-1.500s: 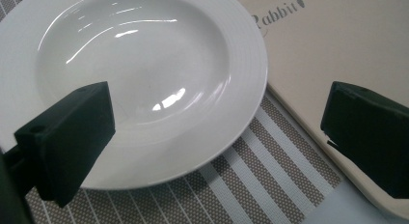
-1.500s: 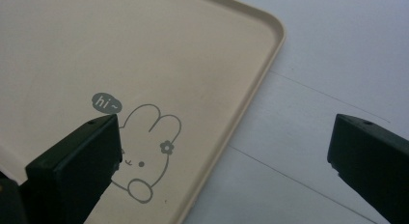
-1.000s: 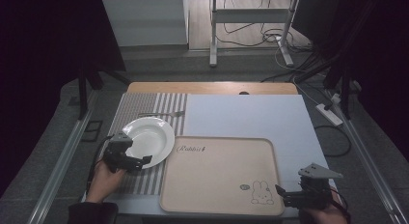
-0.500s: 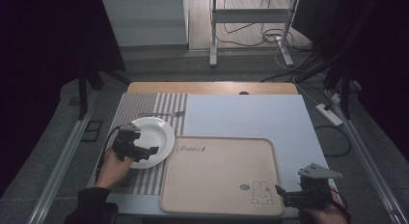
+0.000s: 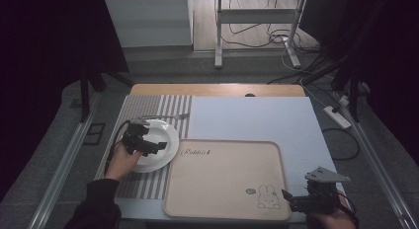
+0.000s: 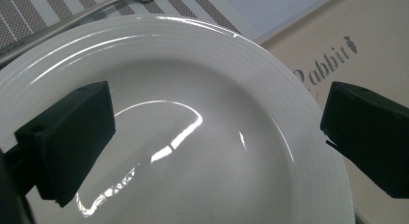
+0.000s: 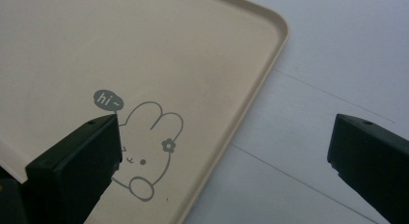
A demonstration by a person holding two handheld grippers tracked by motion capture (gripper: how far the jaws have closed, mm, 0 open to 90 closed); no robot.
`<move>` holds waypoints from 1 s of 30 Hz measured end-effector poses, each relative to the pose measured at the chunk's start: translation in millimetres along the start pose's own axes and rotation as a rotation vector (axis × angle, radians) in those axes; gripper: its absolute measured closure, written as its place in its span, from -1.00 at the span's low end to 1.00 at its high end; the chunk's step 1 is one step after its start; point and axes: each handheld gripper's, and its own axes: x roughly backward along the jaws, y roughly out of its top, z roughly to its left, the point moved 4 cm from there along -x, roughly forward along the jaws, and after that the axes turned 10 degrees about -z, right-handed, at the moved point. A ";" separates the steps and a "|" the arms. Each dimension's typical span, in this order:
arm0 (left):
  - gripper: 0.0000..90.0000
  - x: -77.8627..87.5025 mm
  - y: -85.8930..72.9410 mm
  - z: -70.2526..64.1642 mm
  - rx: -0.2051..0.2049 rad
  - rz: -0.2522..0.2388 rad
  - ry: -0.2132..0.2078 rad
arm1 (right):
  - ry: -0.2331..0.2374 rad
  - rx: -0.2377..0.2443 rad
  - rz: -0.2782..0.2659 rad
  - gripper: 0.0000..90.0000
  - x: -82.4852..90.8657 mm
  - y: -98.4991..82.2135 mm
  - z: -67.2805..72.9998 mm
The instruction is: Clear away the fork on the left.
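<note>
The left gripper hangs over the white plate, which sits on the striped placemat at the table's left, just beside the beige tray. In the left gripper view its 2 jaws stand wide apart above the plate's bowl, closed on nothing; whether they touch the plate is hard to tell. A fork lies on the mat just behind the plate. The right gripper sits at the tray's near right corner, jaws spread apart and empty, by the printed rabbit
</note>
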 end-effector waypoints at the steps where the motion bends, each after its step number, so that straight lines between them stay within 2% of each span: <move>1: -1.00 -1.7 1.5 1.1 0.002 -0.003 0.004 | 0.002 0.000 -0.001 -1.00 -0.1 0.0 0.1; 12: -1.00 -21.0 15.5 15.0 0.024 0.015 0.010 | 0.006 0.004 0.002 -1.00 -0.3 -0.1 0.3; 30: -1.00 -52.4 36.9 25.2 0.014 0.035 0.016 | 0.017 0.015 0.008 -1.00 -0.4 -0.3 1.5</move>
